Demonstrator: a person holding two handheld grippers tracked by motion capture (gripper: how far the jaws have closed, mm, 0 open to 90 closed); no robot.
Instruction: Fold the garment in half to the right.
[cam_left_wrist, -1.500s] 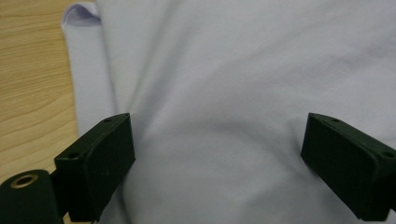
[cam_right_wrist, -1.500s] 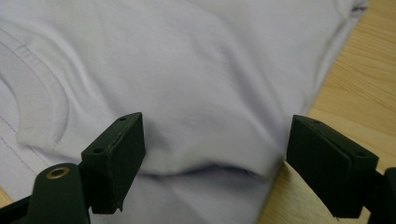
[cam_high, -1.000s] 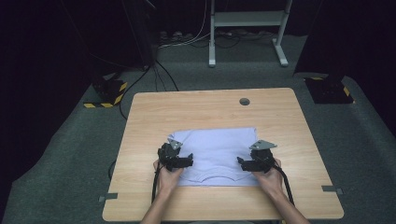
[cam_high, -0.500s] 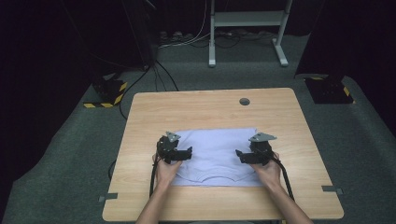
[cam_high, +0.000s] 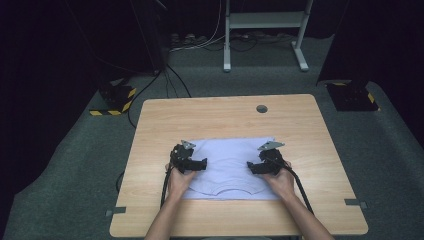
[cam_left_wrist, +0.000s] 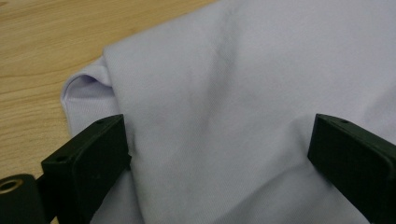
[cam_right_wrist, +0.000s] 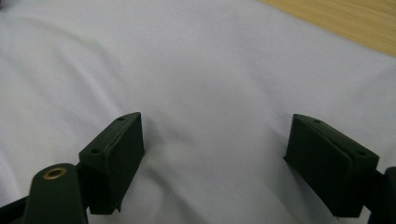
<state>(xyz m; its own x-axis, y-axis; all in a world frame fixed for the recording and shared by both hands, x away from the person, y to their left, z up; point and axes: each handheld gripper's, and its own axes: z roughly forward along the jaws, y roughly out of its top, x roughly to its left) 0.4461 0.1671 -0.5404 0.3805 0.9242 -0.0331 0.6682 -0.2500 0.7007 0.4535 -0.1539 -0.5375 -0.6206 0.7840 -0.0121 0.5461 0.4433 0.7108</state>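
Resting flat on table (cam_high: 165, 120): folded t-shirt (cam_high: 227, 167), both claws wide.

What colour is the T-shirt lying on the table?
The T-shirt is pale lilac, almost white. The left gripper view shows it best.

free: bare table (cam_high: 210, 120) beyond the shirt (cam_high: 227, 160) | obstacle: none (shirt lies flat between the hands)

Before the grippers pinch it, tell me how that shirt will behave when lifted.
The shirt will probably go limp and drape: it lies flat with soft wrinkles and a folded edge. It looks thin, so likely light. On the smooth table it may slide or bunch rather than stay put.
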